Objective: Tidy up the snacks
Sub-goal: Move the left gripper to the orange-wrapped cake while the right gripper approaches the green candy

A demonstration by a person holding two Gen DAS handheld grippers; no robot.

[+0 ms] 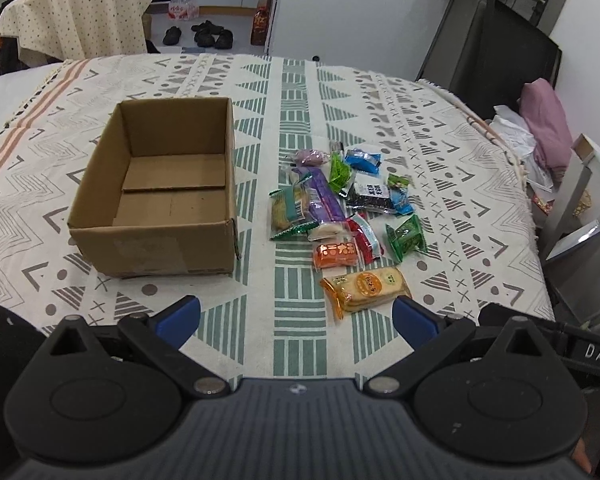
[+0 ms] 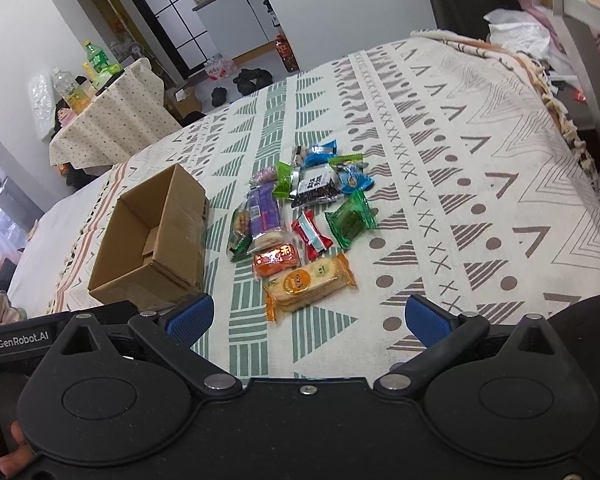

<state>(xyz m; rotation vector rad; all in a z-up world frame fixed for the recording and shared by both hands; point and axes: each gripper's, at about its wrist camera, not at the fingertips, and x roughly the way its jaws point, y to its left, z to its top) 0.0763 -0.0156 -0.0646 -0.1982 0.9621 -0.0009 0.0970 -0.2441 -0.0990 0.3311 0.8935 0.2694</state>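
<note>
- Your left gripper hovers above the patterned cloth, its blue-padded jaws spread wide and gripping nothing.
- Your right gripper is likewise spread apart and empty.
- An open cardboard box sits on the cloth to the left, with nothing inside.
- A loose pile of wrapped snacks lies just right of the box.
- Nearest you in the pile is an orange cracker pack, between the left gripper's fingertips in that view.
</note>
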